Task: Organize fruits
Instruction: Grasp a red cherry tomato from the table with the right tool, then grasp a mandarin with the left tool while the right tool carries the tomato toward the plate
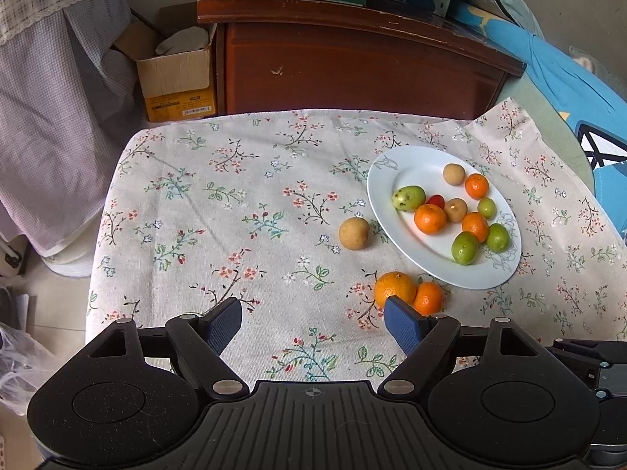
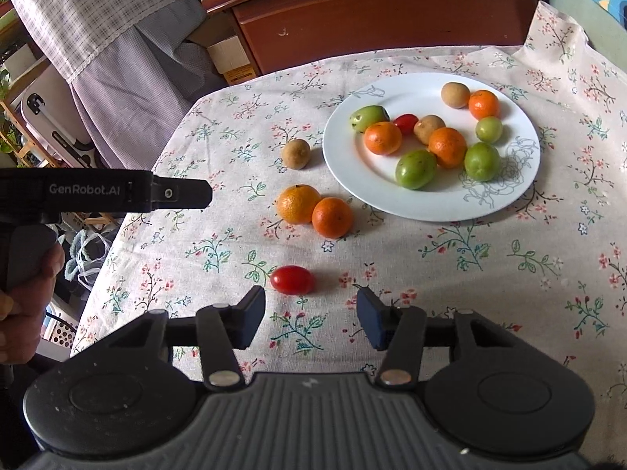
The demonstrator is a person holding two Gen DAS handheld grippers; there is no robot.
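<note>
Reaching for the tomato (image 2: 292, 280), the right gripper (image 2: 309, 319) is standing with jaws apart, empty. Left gripper (image 1: 313, 323) is likewise waiting agape. Squeezing off-centre is risking the tomato rolling away.

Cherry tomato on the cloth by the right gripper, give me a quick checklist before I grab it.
1. Cherry tomato lies free on the tablecloth: ok.
2. Right gripper jaws apart, nothing held: ok.
3. Tomato centred between the fingers: not ok, it sits ahead and toward the left finger.
4. Two oranges clear of the approach: ok.
5. Plate has bare space for it: ok.
6. Left gripper open and out of the way: ok.
</note>
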